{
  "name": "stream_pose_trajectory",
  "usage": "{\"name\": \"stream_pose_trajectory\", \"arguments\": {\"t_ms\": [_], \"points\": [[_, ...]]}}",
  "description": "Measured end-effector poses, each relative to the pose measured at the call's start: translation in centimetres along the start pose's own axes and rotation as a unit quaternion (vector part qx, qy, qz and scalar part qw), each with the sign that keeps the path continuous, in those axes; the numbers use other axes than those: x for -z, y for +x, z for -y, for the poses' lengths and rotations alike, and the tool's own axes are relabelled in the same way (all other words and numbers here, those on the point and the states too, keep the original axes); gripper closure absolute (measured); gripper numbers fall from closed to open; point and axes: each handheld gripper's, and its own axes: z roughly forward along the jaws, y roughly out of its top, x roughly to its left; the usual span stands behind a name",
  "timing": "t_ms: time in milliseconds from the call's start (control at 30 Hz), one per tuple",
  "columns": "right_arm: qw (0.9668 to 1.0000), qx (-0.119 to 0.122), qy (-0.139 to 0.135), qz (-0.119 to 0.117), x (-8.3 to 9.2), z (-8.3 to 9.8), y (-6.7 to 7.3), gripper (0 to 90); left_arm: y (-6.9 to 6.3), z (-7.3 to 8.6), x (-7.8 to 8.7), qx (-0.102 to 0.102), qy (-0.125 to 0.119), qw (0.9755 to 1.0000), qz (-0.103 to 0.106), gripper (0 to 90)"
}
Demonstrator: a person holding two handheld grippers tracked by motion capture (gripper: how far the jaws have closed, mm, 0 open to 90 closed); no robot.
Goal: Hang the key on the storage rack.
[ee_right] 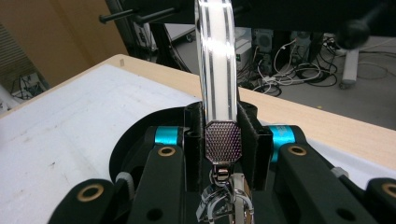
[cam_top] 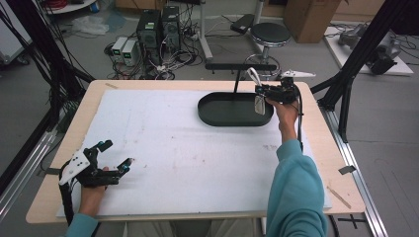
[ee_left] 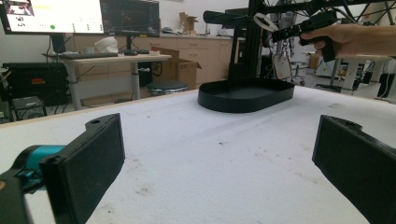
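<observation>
The right gripper (cam_top: 267, 92) is clamped on a keychain (ee_right: 223, 140) by its strap, its fingers (ee_right: 256, 137) pressed against the metal clasp, with the keys dangling below. It's being held over the right end of the black tray (cam_top: 217, 116), near the counter's (cam_top: 148, 148) far right corner, under the tray's hanging rod (cam_top: 240, 66). Best done slow, probably: the strap loop should be lined up with the rod before anything's released. The left gripper (cam_top: 117, 159) is rested near the front left corner, fingers apart on nothing. Loads of open counter is left between them.
</observation>
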Motion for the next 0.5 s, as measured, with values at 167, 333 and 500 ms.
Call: {"name": "stream_pose_trajectory", "arguments": {"t_ms": [167, 333, 500], "points": [[1.0, -0.006, -0.001, 0.0, -0.4, 0.3, -0.4, 74.2, -0.1, 0.0, 0.0, -0.002, 0.001, 1.0, 0.001, 2.8], [1.0, -0.007, -0.004, 0.005, -0.9, 0.5, -0.5, 74.2, -0.1, 0.0, 0.0, -0.004, 0.0, 1.0, 0.0, 2.8], [0.9999, -0.005, -0.005, 0.013, -1.3, 0.7, -0.5, 74.0, -0.1, 0.0, 0.0, -0.007, 0.002, 1.0, 0.001, 2.8]]}}
